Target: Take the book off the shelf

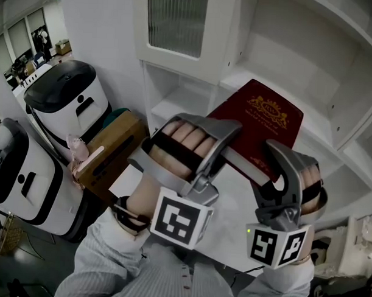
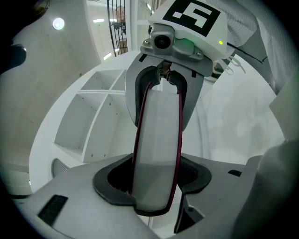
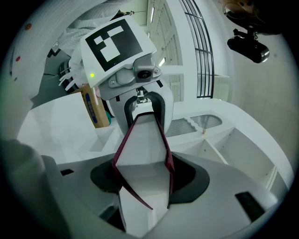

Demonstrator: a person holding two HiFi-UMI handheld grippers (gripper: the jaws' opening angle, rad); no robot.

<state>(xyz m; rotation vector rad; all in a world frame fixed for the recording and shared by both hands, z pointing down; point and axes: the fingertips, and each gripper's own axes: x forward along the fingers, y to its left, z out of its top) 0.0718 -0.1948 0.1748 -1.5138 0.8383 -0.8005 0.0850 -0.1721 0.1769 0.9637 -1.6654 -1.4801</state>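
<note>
**Book pinched between both grippers, in front of the shelf unit**

Hidden or unclear: in the head view the lower edge of the book (image 1: 260, 120) sits behind the gripper bodies. The gold emblem and print on its dark red cover are too small to read. Cannot tell whether its far corner touches the white shelf unit (image 1: 188, 96).

Count: one book, two grippers, two marker cubes (image 1: 182, 221), two white-and-black machines (image 1: 69, 104).

Left gripper (image 2: 154, 184): jaws pressed on the covers, with the pale page block running up between them. Right gripper (image 3: 142, 179): jaws likewise clamped on the book, at an end where the covers splay a little. Each gripper view shows the other gripper at the book's far end.

Surroundings: a ribbed-glass cabinet door (image 1: 178, 20) above the open shelves. A brown cardboard box (image 1: 116, 148) stands between the machines and the shelf unit, to the left of the grippers. The person's striped sleeves fill the bottom of the head view.
</note>
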